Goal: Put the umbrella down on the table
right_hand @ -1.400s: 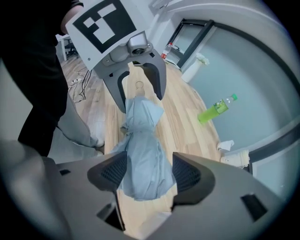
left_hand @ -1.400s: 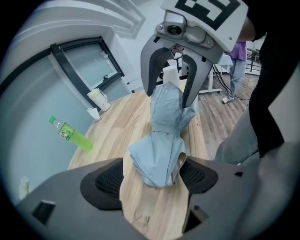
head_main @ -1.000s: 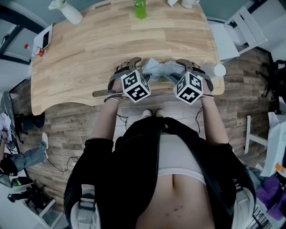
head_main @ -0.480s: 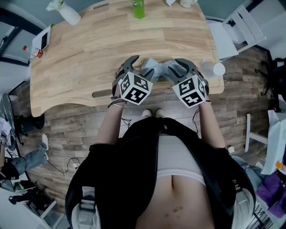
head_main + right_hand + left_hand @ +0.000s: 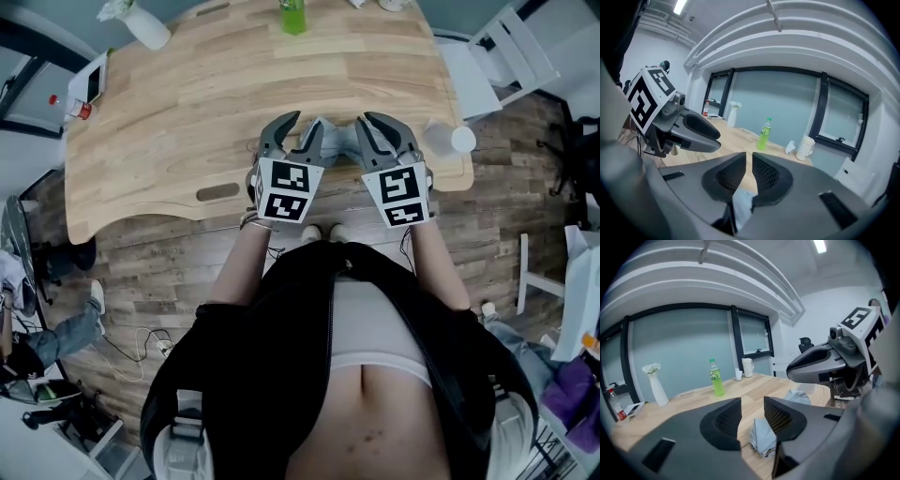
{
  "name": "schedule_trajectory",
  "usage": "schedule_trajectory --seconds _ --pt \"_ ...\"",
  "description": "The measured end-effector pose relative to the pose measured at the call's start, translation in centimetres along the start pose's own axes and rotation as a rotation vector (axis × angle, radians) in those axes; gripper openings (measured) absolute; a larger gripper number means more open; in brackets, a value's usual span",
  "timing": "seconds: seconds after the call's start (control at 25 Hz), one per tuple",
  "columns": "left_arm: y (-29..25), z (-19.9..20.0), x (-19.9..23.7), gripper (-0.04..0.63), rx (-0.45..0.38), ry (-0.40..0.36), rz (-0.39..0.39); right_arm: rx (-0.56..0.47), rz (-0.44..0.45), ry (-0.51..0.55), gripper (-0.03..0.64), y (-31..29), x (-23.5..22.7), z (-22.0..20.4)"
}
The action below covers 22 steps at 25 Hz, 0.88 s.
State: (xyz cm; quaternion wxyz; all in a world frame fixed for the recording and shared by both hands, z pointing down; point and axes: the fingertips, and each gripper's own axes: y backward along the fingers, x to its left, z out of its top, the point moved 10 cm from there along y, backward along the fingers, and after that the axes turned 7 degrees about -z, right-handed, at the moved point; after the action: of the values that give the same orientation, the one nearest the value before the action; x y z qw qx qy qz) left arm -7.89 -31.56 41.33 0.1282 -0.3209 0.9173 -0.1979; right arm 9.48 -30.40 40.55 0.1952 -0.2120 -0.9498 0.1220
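Up come both grippers off the tabletop in the head view, lifted clear of where they sat low over the bundle a second ago. The left gripper [image 5: 302,127] and the right gripper [image 5: 370,122] now hang side by side above the near edge of the table [image 5: 187,94]. The folded grey umbrella [image 5: 336,141] stays behind on the wood, between and below them. It hasn't risen with them, and that's the big news.

Over to the left gripper view: its jaws have just been closing in, yet there's a clear gap between the mesh pads. Nothing is pinched there. The umbrella's pleated end shows through the gap, lying flat on the table beneath.

Right gripper view now: these jaws have been closing too and stand all but together, only a thin slit left. A scrap of pale fabric peeks out low under them, but it looks to be beneath the claw, not gripped.

So my call is that the umbrella is down and released near the table's front edge, with both claws empty. The put-down looks complete.
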Motion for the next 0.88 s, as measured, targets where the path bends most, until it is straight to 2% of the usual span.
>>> schedule_trajectory --seconds 0.16,0.36,0.48,0.72,0.88 --pt "0.7 0.2 0.1 0.122 -0.053 0.051 0.009 -0.051 0.000 -0.055 0.049 0.5 0.5 0.7" --pt "1.7 0.8 0.4 0.055 -0.115 0.068 0.036 -0.120 -0.024 -0.072 0.037 1.4 0.9 1.8" --pt "2.2 0.5 0.8 0.034 -0.144 0.072 0.006 -0.142 -0.040 -0.116 0.035 1.7 1.4 2.3" --pt "3.5 0.1 0.1 0.013 -0.158 0.043 -0.041 -0.175 -0.042 -0.211 0.031 2.7 2.4 2.3" --pt "4.3 0.1 0.2 0.011 -0.176 0.000 -0.042 -0.196 -0.088 -0.212 0.031 3.1 3.5 3.1"
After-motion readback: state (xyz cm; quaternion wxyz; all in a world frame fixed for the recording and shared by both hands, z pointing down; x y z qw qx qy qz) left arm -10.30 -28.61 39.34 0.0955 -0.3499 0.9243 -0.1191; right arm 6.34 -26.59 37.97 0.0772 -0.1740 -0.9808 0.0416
